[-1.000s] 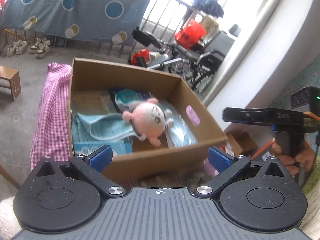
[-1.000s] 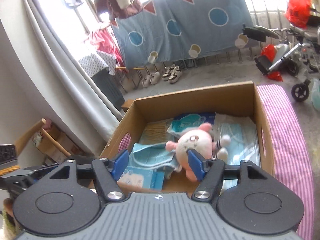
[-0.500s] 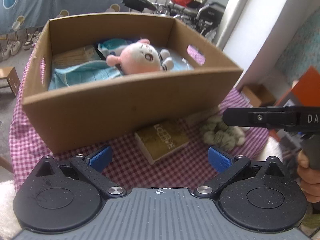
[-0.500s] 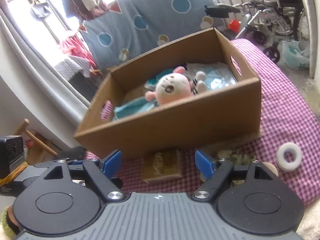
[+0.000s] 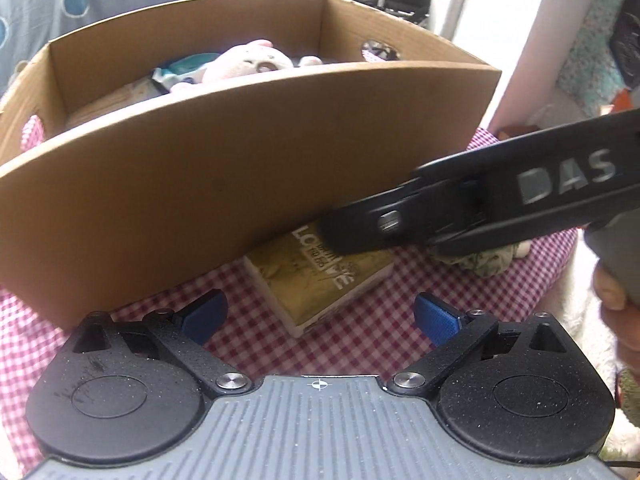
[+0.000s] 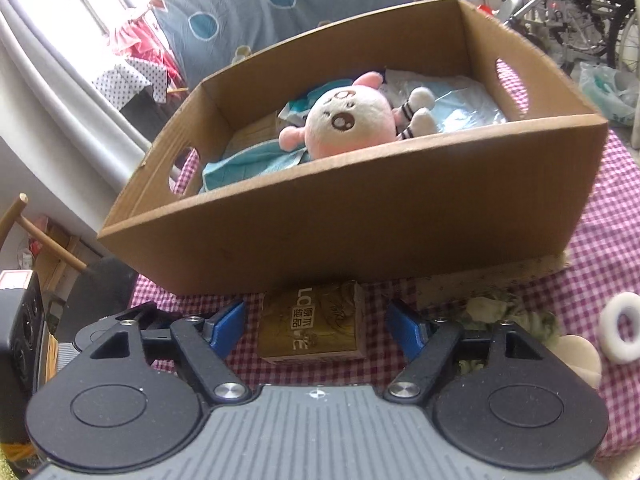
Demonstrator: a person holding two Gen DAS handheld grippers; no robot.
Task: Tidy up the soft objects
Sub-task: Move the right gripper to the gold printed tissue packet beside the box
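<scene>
1. Cardboard is my landmark: the open brown box (image 6: 360,216) sits on the counter (image 6: 600,240) under a pink-and-white checked cloth (image 5: 360,344), and I place everything against it.
2. Inside the box, a pink-and-white plush doll (image 6: 348,124) lies on its back on pale blue plastic packs (image 6: 460,104); from my left camera only its head (image 5: 248,64) shows over the near wall.
3. Just outside the near wall of the box, a small olive-brown tissue pack (image 6: 312,328) lies flat on the cloth, its far end close to the cardboard (touching or not, I cannot tell).
4. My right gripper (image 6: 316,322) is low in front of the box, and its jaws have just been closing a little; they stand apart, one blue pad on each side of the tissue pack with checked cloth showing between pad and pack, so nothing is clamped.
5. My left gripper (image 5: 318,316) has its jaws wide apart over the cloth, with the near corner of the same pack between them and no contact.
6. Right of the pack along the near wall lies a crumpled pale green cloth item (image 6: 500,308), and beyond that a white ring (image 6: 622,332).
7. In the left view the right gripper's black body crosses in front of the box, over the pack's far end.
</scene>
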